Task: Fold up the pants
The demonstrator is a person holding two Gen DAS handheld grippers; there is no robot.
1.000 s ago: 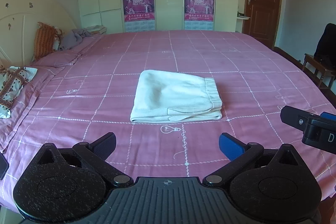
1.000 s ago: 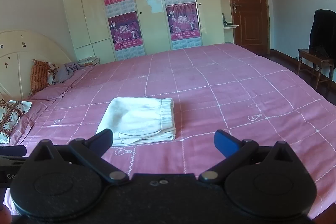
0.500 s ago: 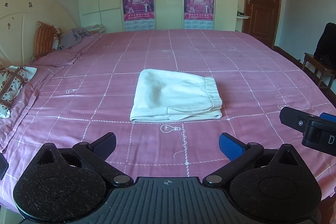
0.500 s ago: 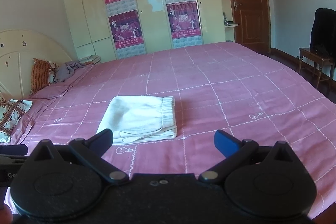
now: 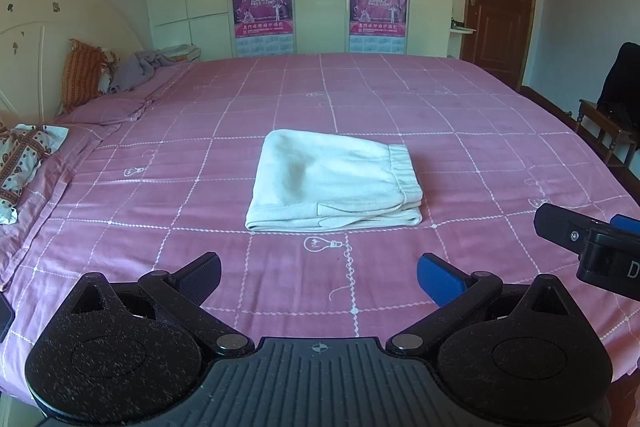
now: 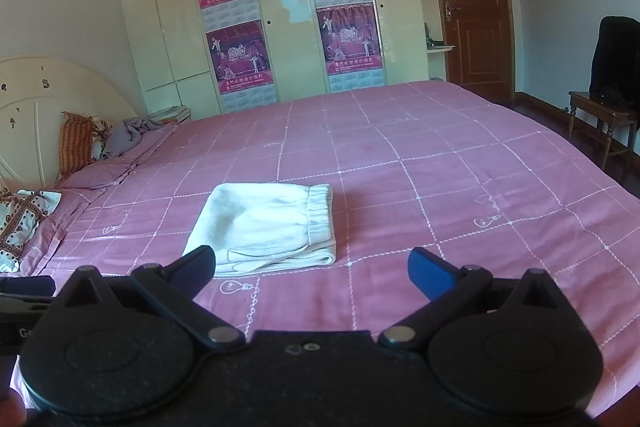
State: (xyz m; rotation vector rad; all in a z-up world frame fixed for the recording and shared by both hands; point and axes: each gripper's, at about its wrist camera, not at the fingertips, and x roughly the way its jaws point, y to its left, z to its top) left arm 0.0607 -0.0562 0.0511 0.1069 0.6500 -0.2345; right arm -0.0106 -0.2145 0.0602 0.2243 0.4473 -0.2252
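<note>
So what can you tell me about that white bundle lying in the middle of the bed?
It is a pair of cream-white pants, soft and fleecy-looking, folded into a compact, roughly rectangular stack. The gathered elastic waistband runs along its right edge, the smooth rounded fold is on the left, and several layered edges show along the near side. It lies flat on the pink checked bedspread, which is all that touches it. Both tools, left tool and right tool, are open and short of it.
</note>
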